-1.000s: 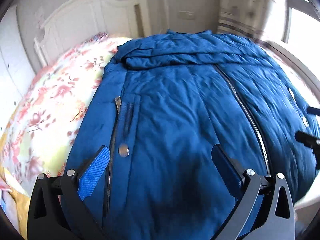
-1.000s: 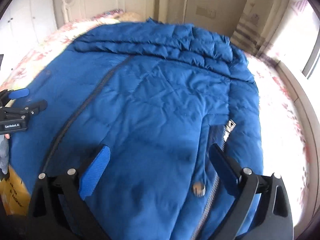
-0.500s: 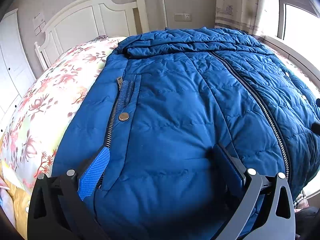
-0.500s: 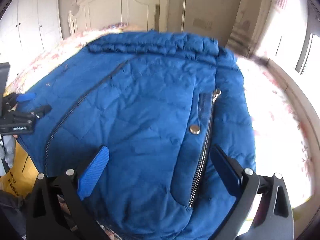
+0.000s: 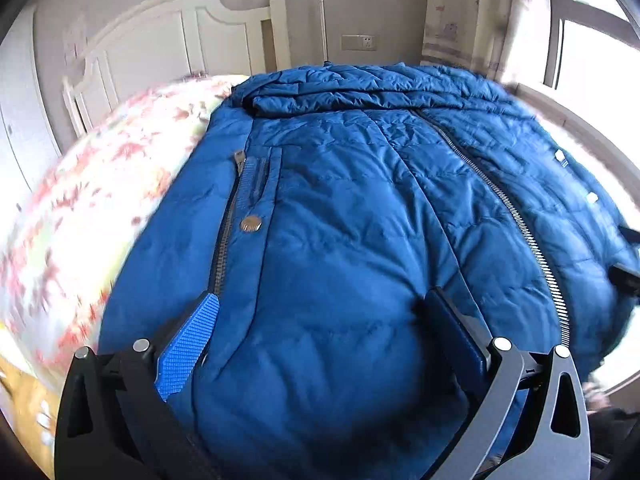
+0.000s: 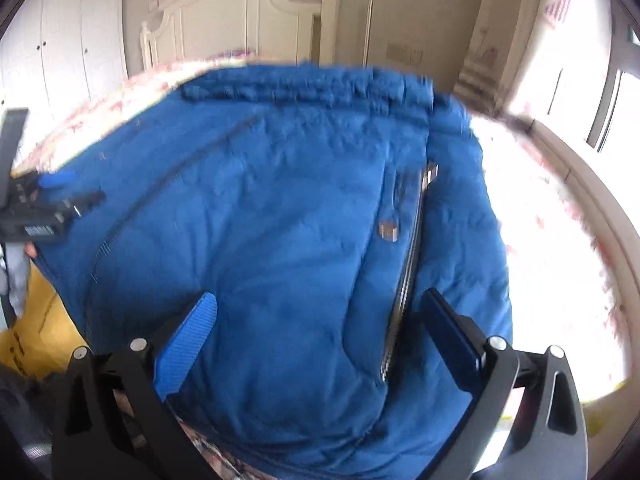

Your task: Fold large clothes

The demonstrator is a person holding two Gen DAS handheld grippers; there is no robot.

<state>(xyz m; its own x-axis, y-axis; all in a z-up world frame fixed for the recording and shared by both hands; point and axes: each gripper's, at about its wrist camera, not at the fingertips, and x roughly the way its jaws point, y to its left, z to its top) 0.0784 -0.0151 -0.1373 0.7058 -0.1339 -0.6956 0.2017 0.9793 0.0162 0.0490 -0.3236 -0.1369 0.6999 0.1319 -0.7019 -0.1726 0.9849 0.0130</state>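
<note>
a big blue puffer jacket [image 5: 360, 240] lies spread front-up across the bed [image 5: 80, 220], its bunched hood end toward the white headboard [image 5: 168, 40] and its hem hanging at the foot edge nearest the two tools. the floral bedspread shows bare along the bed's left side, and in the right wrist view a sunlit strip of it shows along the right side by the window [image 6: 608, 92]. the main zipper [image 5: 512, 216] runs down the middle of the jacket, closed as far as it can be seen. each side has a zipped pocket with a metal snap: the left pocket snap [image 5: 251, 224] sits just above the left hand-held gripper [image 5: 320, 332], and the right pocket snap [image 6: 388, 230] sits above the right hand-held gripper [image 6: 320, 328]. both tools are spread wide over the hem end of the jacket, blue pads well apart, with nothing pinched between them; whether the tips touch the fabric is hard to say. the right wrist view is blurred. at the bed's left foot corner something yellow [image 6: 32, 328] lies below the jacket's edge. white wardrobe doors [image 6: 72, 40] stand to the left of the headboard.
</note>
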